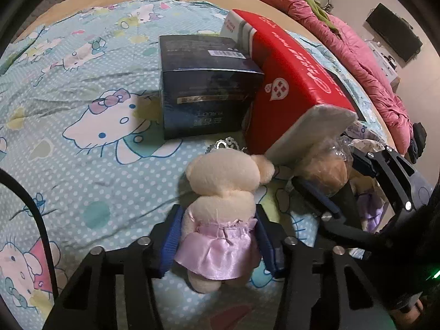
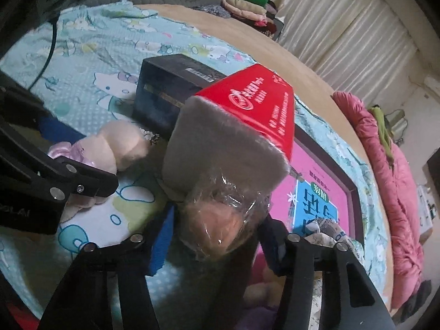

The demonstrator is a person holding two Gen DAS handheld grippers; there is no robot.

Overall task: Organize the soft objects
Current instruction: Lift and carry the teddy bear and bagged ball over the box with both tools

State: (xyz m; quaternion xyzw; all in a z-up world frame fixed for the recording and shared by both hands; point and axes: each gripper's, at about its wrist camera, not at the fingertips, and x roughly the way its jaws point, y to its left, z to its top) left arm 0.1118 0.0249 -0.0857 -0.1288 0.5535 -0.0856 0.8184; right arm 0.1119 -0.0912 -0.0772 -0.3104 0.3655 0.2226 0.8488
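Left gripper: blue pads pressed against both flanks of a cream teddy bear in a pink satin skirt, lying face down on the bedsheet, head toward the boxes. Right gripper: jaws part closed around a brown plush toy in clear plastic wrap, pads at its sides, contact not clearly resolved. Wrapped toy just under the grey end of a red carton, beside the bear. Red carton: white printed characters along its long face, too distorted to read; a white heart-shaped emblem on its side. Dark blue box: white barcode sticker on top, gold band and pale inverted lettering on the front, illegible. Pink book or board under the carton: blue panel with large characters, unreadable from this angle. Small silver tiara between bear and blue box. Sheet: pale blue, white dots, cartoon cat print. Beyond: tan mattress edge, pink quilt, folded clothes, pale curtain, dark wall-mounted speaker.
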